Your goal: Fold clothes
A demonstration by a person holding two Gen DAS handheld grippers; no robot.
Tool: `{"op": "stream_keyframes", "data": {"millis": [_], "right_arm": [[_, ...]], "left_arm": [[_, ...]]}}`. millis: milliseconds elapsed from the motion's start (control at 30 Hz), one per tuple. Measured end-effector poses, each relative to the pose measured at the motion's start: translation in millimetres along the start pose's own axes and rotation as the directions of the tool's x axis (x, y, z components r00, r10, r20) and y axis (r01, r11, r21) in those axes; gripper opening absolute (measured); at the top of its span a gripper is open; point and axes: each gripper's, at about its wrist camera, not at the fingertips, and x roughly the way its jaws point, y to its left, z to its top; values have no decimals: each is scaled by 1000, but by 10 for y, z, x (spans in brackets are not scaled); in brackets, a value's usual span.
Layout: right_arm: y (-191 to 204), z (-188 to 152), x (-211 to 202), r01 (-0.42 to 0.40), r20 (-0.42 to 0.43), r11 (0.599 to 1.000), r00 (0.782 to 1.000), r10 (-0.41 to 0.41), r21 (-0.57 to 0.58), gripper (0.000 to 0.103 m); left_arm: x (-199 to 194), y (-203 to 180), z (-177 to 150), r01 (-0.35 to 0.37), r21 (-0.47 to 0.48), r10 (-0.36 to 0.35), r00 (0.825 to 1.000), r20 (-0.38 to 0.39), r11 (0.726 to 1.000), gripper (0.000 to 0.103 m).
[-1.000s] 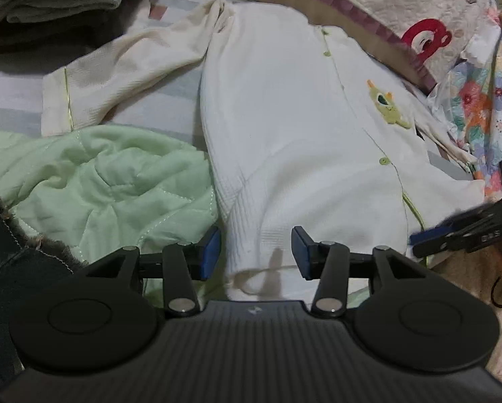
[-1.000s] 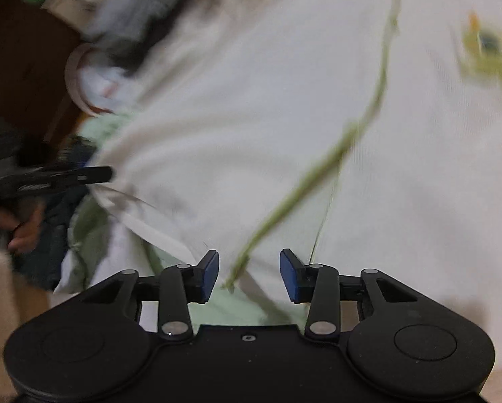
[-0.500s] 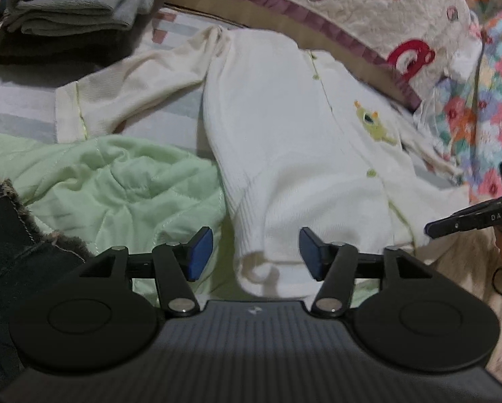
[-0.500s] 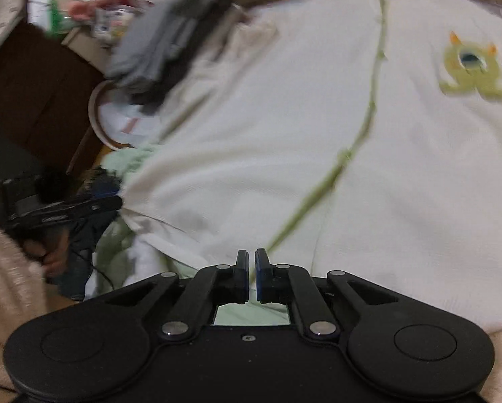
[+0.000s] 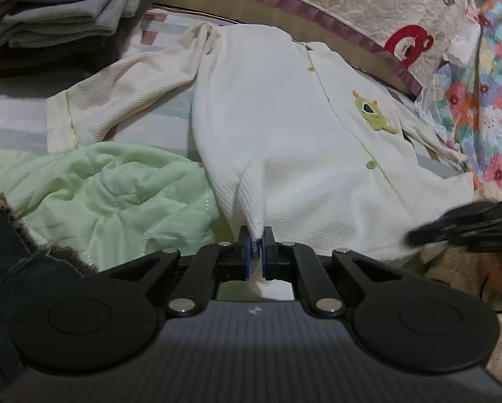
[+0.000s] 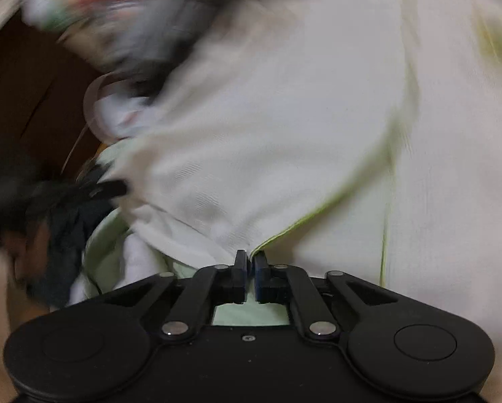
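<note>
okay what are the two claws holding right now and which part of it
Both hold the white cardigan by its bottom hem: the left claw pinches a peak of hem fabric, the right claw grips the green-piped front edge at the hem.

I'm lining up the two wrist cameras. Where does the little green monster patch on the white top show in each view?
Left wrist: the green monster patch sits right of centre, upper half, on the white top.
Right wrist: only a blurred green smudge at the far upper right, likely the patch.
Shared landmark: the green-trimmed button placket running down the top.
</note>
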Motion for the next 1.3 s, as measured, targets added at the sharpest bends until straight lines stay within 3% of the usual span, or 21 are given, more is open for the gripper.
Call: {"op": "stream_keyframes", "data": {"millis": [133, 233, 400, 467, 567, 633, 667, 700, 733, 767, 833, 900, 1000, 1100, 1200, 1300], "right_arm": [[-2, 180, -492, 108, -15, 992, 994, -109, -59, 6], [-148, 135, -413, 192, -103, 981, 975, -195, -30, 7], [-305, -11, -86, 237, -217, 971, 949, -230, 9, 7], [-274, -44, -33, 243, -224, 970, 946, -236, 4, 7], [-289, -44, -3, 251, -222, 968, 945, -241, 16, 7], [-332, -44, -35, 254, -218, 966, 946, -240, 38, 7], [-354, -44, -50, 256, -215, 965, 947, -240, 49, 7], [-376, -44, -66, 257, -213, 964, 947, -240, 60, 7], [-378, -33, -72, 258, -211, 965, 947, -240, 57, 7], [-377, -20, -76, 257, -209, 965, 948, -241, 53, 7], [-352, 2, -87, 255, -207, 966, 947, -244, 28, 7], [-297, 17, -100, 250, -205, 968, 947, -248, -18, 7], [-251, 14, -112, 169, -217, 985, 962, -163, 11, 7], [-187, -42, -57, 169, -235, 985, 957, -169, -22, 7], [-322, -163, 80, 165, -283, 985, 948, -145, 49, 6], [-392, -215, 109, 192, -300, 978, 940, -161, 76, 6]], "left_arm": [[-79, 77, -38, 85, -65, -83, 996, 37, 994, 6], [-5, 19, -53, 75, -51, -74, 997, 17, 996, 7], [165, -133, -79, -8, 44, 11, 998, -56, 999, 41], [217, -153, -97, -28, 65, 33, 997, -69, 998, 46], [327, -150, -100, -69, 69, 74, 995, -66, 995, 62], [406, -172, -91, -90, 89, 96, 993, -70, 992, 63], [441, -192, -85, -95, 106, 103, 992, -73, 990, 63], [455, -219, -76, -97, 122, 106, 992, -72, 988, 56], [446, -244, -65, -99, 130, 108, 992, -64, 987, 38], [418, -237, -46, -92, 106, 98, 994, -56, 990, 6], [288, -101, 24, -37, -59, 35, 999, -32, 998, 3], [92, 23, 61, 7, -175, -4, 1000, 17, 984, 3], [-139, 84, 5, 40, -247, -28, 998, 50, 968, 3], [-265, 117, -116, 62, -307, -48, 997, 54, 950, 3], [-39, 77, -252, -54, -273, 42, 998, -50, 960, 4], [52, 118, -291, -51, -306, 36, 998, -54, 951, 5]]}}
